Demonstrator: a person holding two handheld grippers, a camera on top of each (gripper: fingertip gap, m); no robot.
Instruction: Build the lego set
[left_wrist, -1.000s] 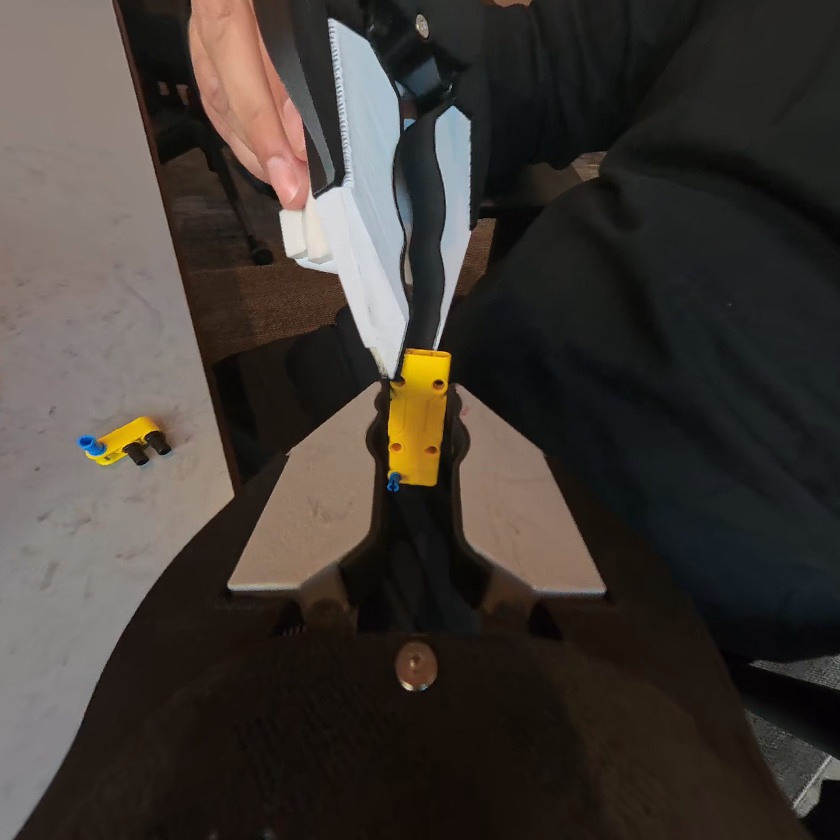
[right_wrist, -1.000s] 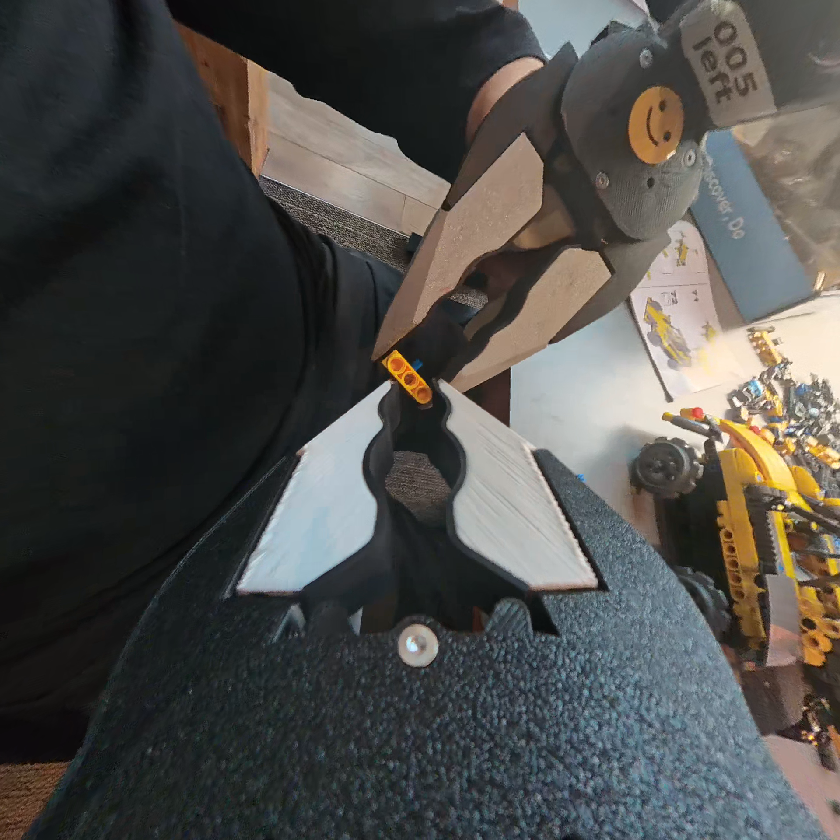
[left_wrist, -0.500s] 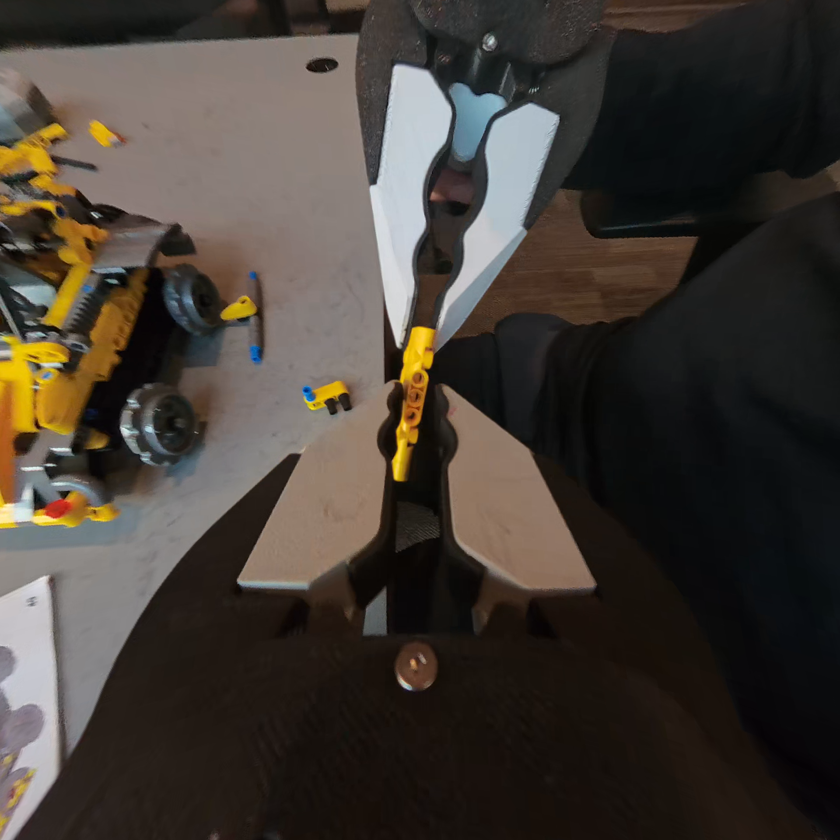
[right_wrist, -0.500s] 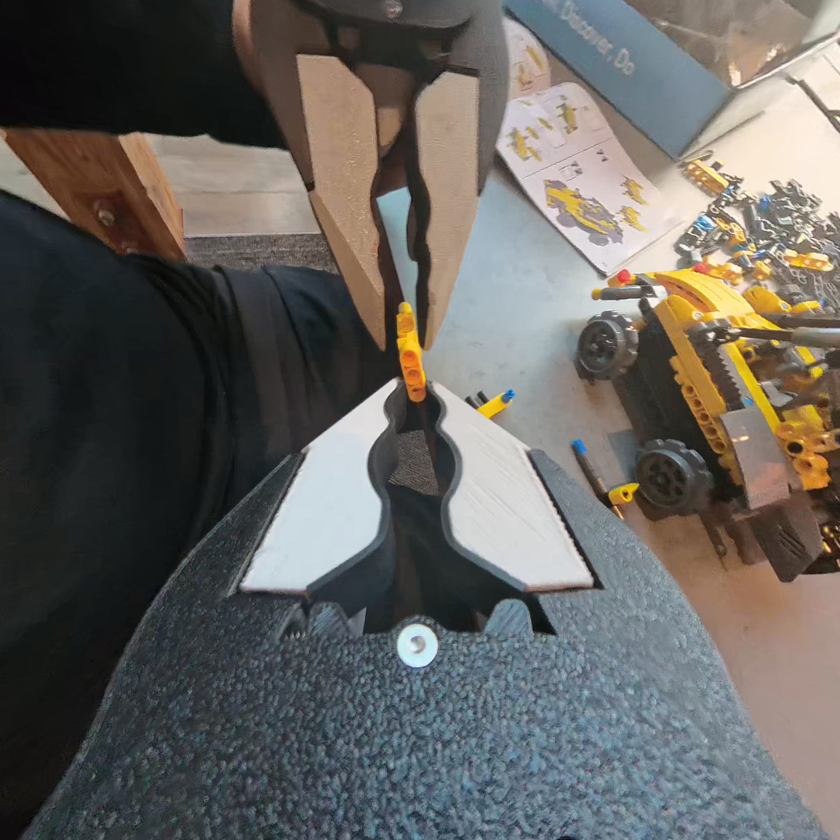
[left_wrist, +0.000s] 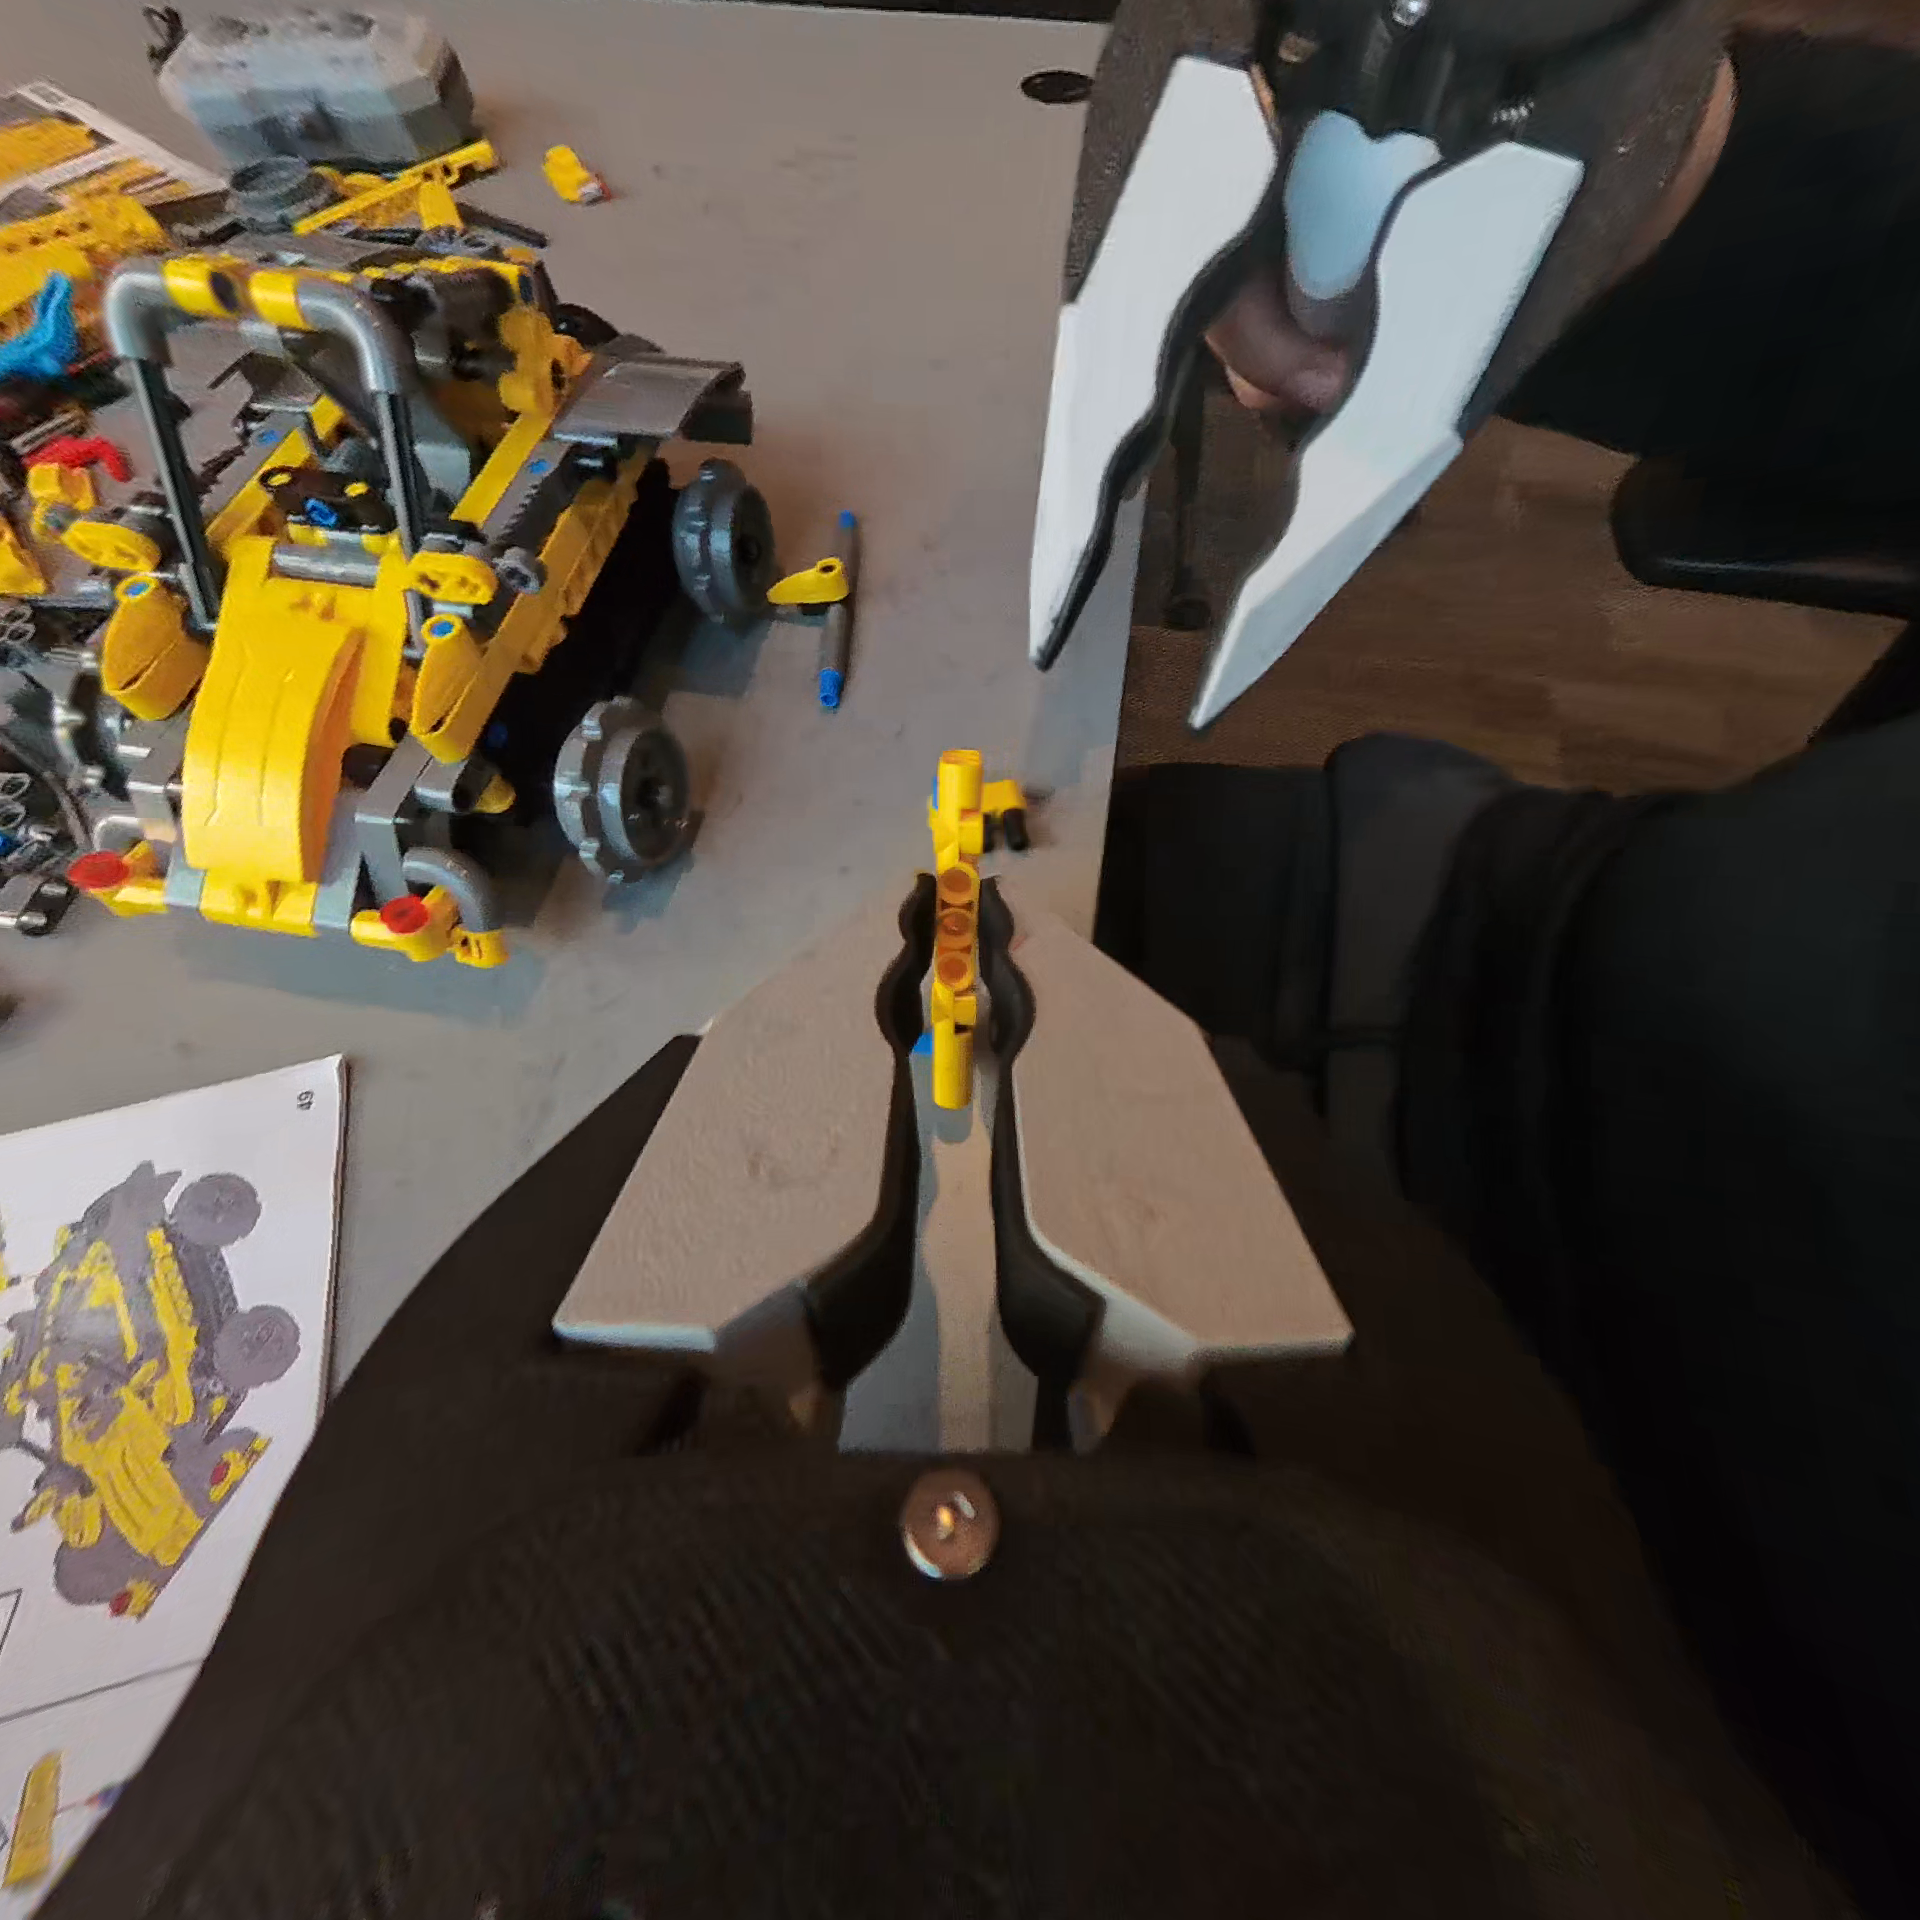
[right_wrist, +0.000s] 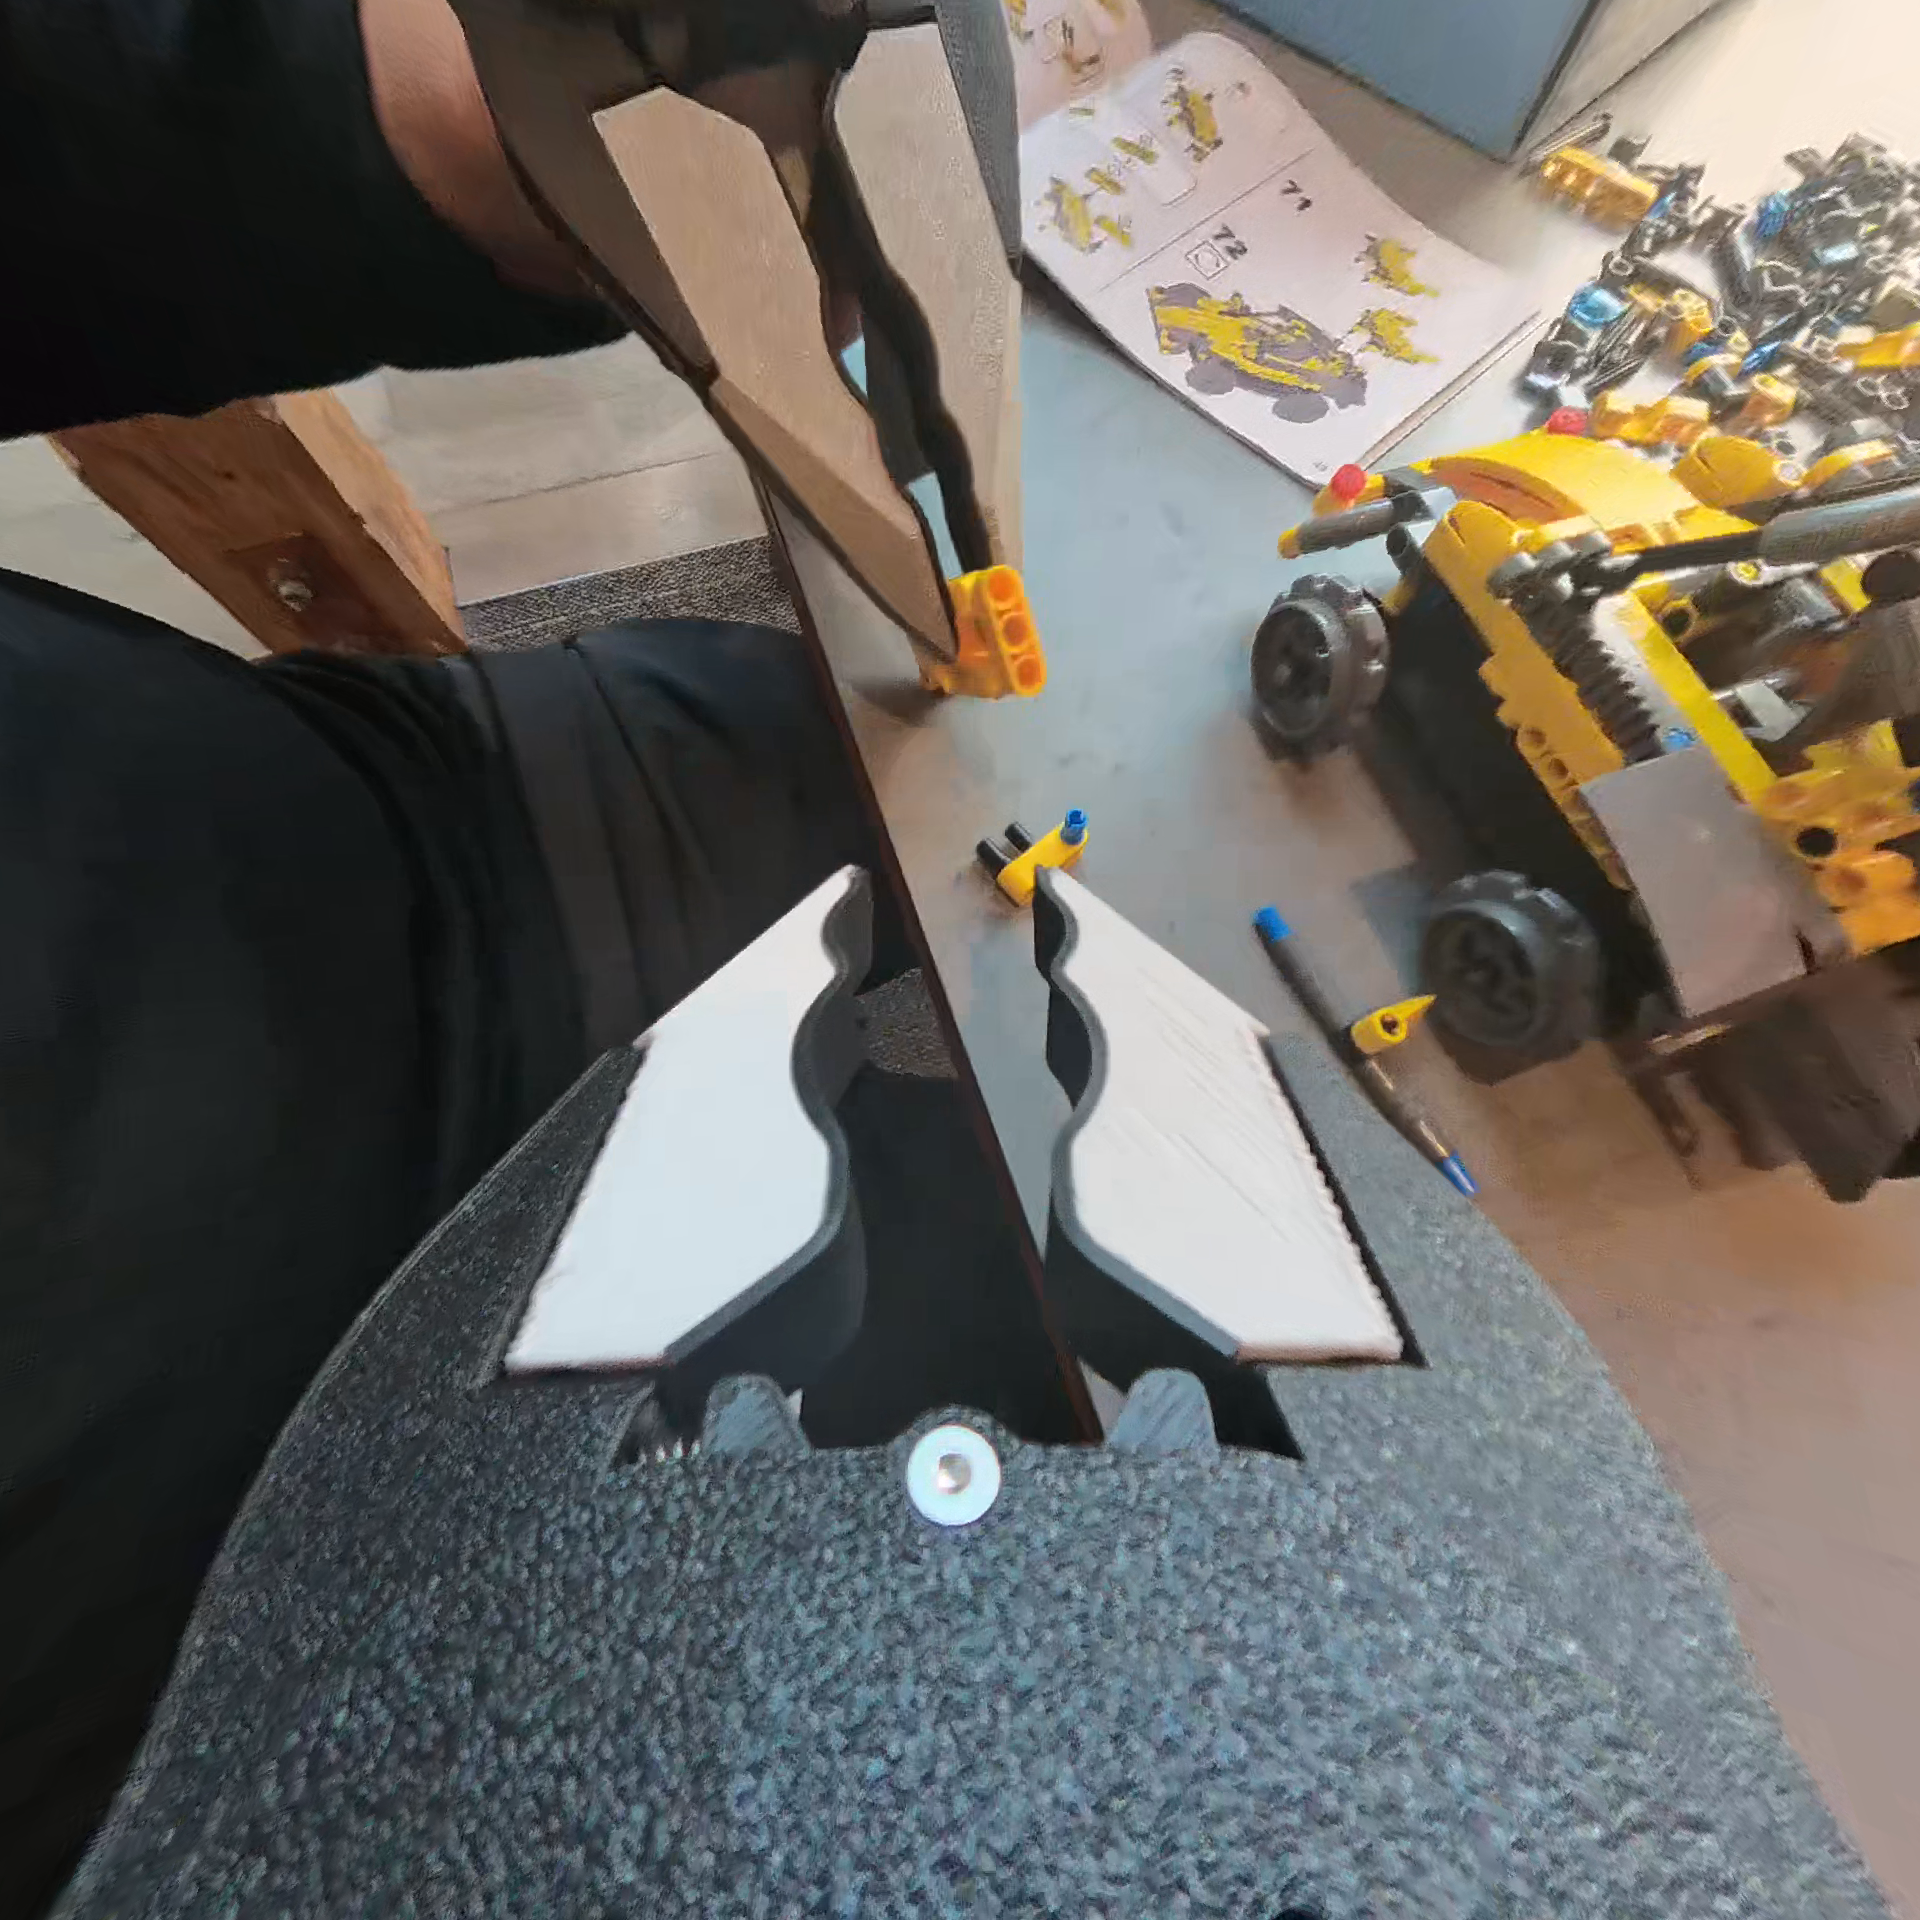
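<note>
Grey tabletop (left_wrist: 852, 260) carries everything, and the biggest thing on it is the half-built yellow brick vehicle (left_wrist: 343, 623), with an open instruction booklet (left_wrist: 156, 1299) nearer me and a heap of loose parts (right_wrist: 1714, 281) off behind the model. My left claw (left_wrist: 951, 914) is clamped on a small yellow beam piece (left_wrist: 954, 935), holding it edge-on just above the tabletop's near edge; a blue pin shows low on its side. My right claw (right_wrist: 945, 883) hangs spread wide and empty, straddling that same edge. Just ahead of its tips lies a little yellow connector (right_wrist: 1034, 857) with two black pins and a blue one, and beside that a dark axle (right_wrist: 1351, 1049) with blue ends and a yellow bush.

What bugs me: the beam is pinched narrow-side, only part of it between the pads, so I'd guess it could twist or pop out, and right at the edge it'd land on the floor. The connector sits close enough to get knocked off too.
</note>
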